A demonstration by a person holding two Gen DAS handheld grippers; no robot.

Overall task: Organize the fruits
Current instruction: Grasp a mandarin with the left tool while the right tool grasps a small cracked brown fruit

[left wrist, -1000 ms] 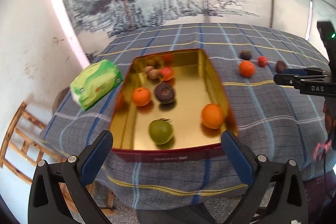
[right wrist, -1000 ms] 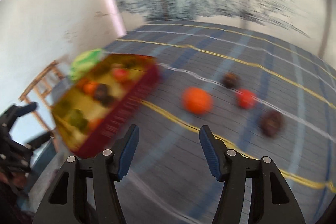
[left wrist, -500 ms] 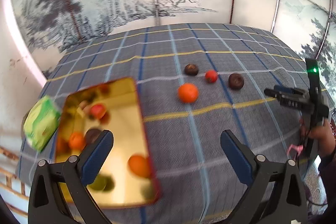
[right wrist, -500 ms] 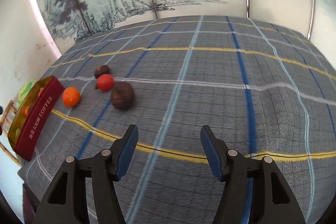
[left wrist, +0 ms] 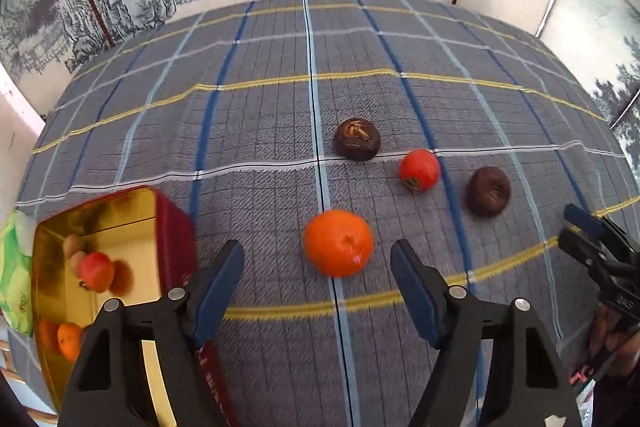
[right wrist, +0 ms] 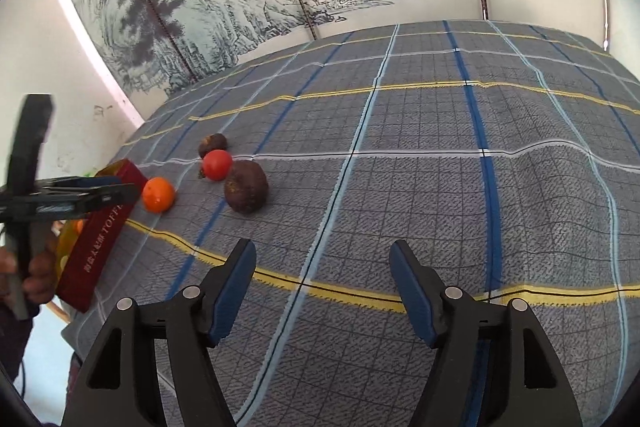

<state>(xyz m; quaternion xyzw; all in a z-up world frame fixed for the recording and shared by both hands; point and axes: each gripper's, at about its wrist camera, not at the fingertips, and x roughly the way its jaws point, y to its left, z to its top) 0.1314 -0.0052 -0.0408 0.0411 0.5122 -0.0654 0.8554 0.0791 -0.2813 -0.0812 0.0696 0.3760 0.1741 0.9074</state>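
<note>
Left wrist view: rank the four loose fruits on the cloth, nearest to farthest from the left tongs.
1. Orange, just ahead between the closing left tongs, untouched.
2. Red fruit, ahead right.
3. Right-hand brown fruit and far brown fruit: too close to call.

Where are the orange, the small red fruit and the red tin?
orange [left wrist: 338, 242]: left wrist view, middle of its peel.
small red fruit [left wrist: 419, 170]: left wrist view, middle of its skin.
red tin [right wrist: 100, 239]: right wrist view, lettered side wall.

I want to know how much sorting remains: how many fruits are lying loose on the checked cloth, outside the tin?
4. An orange nearest the tin, a dark brown fruit farthest back, a red one beside it, another dark brown one rightmost. None looks hidden.
</note>
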